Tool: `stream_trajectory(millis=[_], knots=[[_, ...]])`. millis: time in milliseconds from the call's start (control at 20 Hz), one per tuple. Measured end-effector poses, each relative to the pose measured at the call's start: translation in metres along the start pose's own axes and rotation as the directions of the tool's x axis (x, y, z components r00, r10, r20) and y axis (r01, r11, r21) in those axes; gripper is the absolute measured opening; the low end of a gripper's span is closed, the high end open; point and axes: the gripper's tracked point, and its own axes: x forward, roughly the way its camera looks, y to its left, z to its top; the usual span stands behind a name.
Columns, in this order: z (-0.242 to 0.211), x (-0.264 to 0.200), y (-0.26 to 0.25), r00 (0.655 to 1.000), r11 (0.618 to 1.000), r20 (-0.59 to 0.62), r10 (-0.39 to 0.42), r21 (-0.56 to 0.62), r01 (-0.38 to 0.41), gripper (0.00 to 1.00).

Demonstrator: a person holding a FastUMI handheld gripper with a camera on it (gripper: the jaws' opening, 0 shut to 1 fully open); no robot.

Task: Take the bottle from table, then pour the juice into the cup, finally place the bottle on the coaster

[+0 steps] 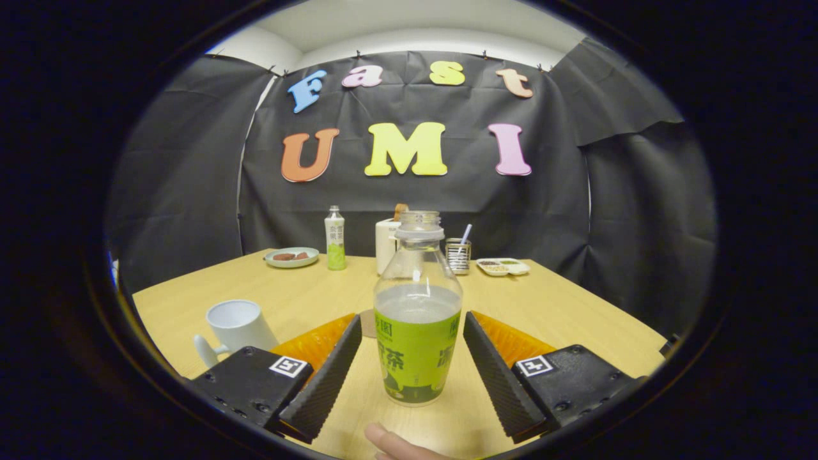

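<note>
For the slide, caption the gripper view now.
Open gripper straddles an uncapped bottle on the table, white cup beside.

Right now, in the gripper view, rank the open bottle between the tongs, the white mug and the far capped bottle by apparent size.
1. Open bottle, standing between the open tongs, nearest the camera.
2. White mug.
3. Far capped bottle.
Nearness inflates the first; true sizes are unsure.

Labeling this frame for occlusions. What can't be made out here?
- Coaster: mostly hidden behind the bottle, gripper view.
- Toaster: partly covered by the bottle's neck.
- Far tray contents: too small.
- Gripper: open, fingers either side of the bottle, not touching.
</note>
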Motion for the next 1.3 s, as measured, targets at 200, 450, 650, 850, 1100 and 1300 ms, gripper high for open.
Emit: stream_trajectory(millis=[200, 450, 650, 850, 1100, 1300], knots=[[0.002, 0.017, -0.002, 1.0, 1.0, -0.003, -0.019, 0.015, 0.019, 0.99], [-0.002, 0.012, 0.0, 0.999, 1.0, -0.035, -0.02, 0.001, 0.02, 0.82], [0.004, -0.002, 0.001, 0.998, 0.998, -0.046, -0.039, -0.056, 0.037, 0.81], [0.01, -0.016, 0.002, 0.995, 0.986, -0.069, -0.076, -0.156, 0.064, 0.81], [0.015, -0.029, 0.004, 0.986, 0.919, -0.104, -0.128, -0.386, 0.079, 0.81], [0.025, -0.035, 0.002, 0.974, 0.807, -0.095, -0.208, -0.58, 0.116, 0.81]])
